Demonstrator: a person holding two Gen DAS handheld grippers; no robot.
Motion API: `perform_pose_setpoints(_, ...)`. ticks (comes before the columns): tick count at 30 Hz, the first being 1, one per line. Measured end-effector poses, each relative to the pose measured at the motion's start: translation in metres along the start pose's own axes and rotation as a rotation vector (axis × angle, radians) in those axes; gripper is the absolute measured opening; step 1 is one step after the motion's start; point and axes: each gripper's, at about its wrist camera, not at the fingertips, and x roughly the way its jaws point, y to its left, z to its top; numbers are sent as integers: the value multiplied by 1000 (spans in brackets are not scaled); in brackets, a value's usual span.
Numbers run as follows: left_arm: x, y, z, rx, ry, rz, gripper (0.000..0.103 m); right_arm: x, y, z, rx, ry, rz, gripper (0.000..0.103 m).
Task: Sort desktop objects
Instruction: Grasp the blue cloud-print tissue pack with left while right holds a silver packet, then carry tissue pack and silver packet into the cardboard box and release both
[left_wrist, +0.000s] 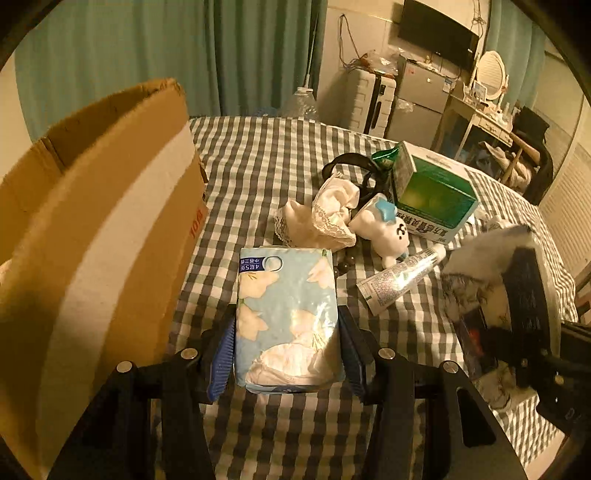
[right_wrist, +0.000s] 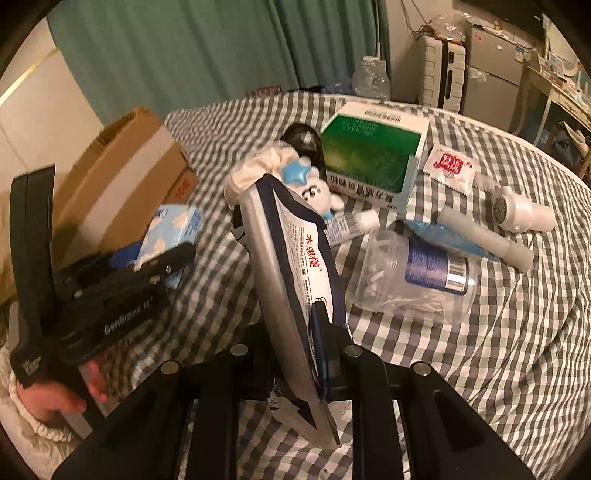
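The cardboard box (left_wrist: 92, 229) stands open at the left edge of the checked tabletop (left_wrist: 266, 162), and it is the nearest place a sorted thing could go. It lies just to the left of the left gripper (left_wrist: 286, 350), much closer to that hand than to the other. The left gripper has its blue pads pressed on both long sides of a soft tissue pack (left_wrist: 288, 317), whose long axis runs straight ahead along the fingers; the pack looks lifted clear of the cloth. I judge a short sideways carry to the left would bring it over the box rim. The right gripper (right_wrist: 317, 354) is clamped on the lower edge of a flat wet-wipe packet (right_wrist: 291, 258), held up on end and tilted, well right of the box with the left gripper between them
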Motion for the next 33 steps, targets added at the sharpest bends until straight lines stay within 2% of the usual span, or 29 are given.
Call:
perform_pose_setpoints(6,-25,-7,19,11,-72,-18,52,-13,8,1,-11,-64,8,17)
perform_pose_setpoints(12,-73,2,41,-36,-193,-114,52,-30,24,5,-21,-133,50,17)
perform_pose_setpoints(16,-103,23,55,-57,-284,-101,52,-46,42,12,-31,-175,95,17)
perform_pose_setpoints(20,-123,58,64,-115,-353,-57,52,-56,68,25,-38,-207,147,17)
perform_pose_setpoints(24,-133,107,67,-189,-365,-11,52,-57,101,47,-59,-227,230,17)
perform_pose_setpoints(28,-128,152,65,-259,-334,27,52,-47,145,77,-86,-231,314,17)
perform_pose_setpoints(33,-109,194,58,-302,-286,113,52,-23,193,105,-93,-214,393,17)
